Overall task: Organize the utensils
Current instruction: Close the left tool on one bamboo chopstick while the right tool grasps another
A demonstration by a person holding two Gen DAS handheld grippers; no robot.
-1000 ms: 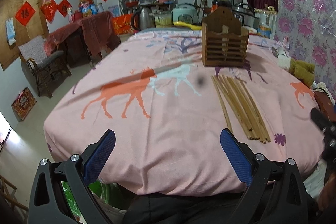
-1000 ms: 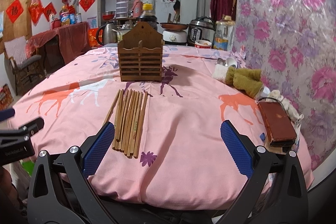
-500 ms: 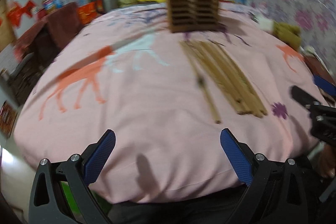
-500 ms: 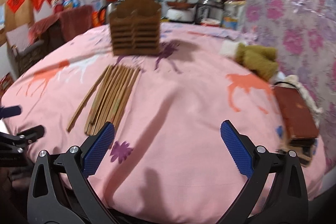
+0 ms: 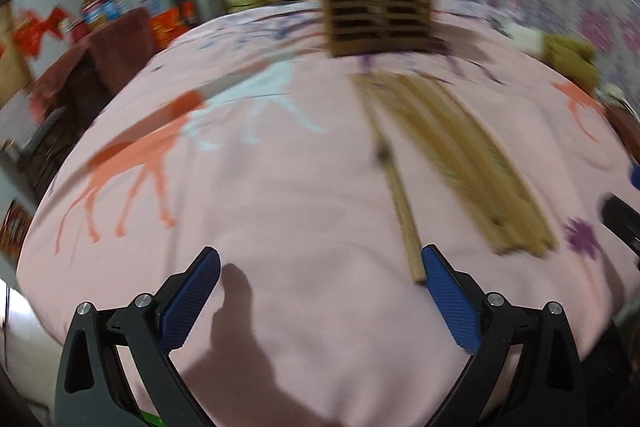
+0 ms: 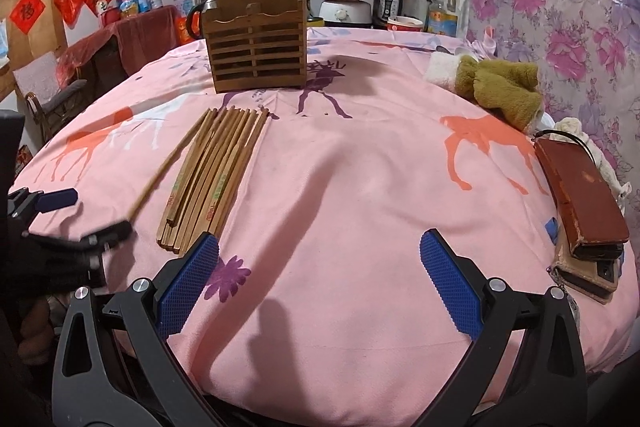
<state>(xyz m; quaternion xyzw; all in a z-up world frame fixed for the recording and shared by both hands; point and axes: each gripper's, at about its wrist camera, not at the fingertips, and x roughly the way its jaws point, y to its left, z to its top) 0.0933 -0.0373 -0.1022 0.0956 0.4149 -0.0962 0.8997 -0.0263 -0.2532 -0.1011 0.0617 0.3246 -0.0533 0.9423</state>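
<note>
A row of several wooden chopsticks [image 6: 216, 171] lies on the pink cloth, pointing at a slatted wooden utensil holder [image 6: 258, 51] behind them. One chopstick [image 6: 166, 163] lies apart on the left. In the blurred left wrist view that lone chopstick [image 5: 396, 191] ends just beside my right fingertip [image 5: 434, 263]. My left gripper [image 5: 320, 267] is open and low over the cloth; it also shows at the left edge of the right wrist view as the left gripper [image 6: 76, 215]. My right gripper [image 6: 320, 251] is open, its left fingertip [image 6: 206, 247] at the near ends of the row.
A round table under a pink deer-print cloth [image 6: 360, 187] fills both views. Olive and white plush cloths [image 6: 496, 87] and a brown wallet on a phone case [image 6: 580, 203] lie at the right. Pots, bottles and a cooker [image 6: 404, 3] crowd the far edge.
Both grippers have moved forward and down toward the chopsticks. The left one now sits by the near end of the lone chopstick. Both stay open.
</note>
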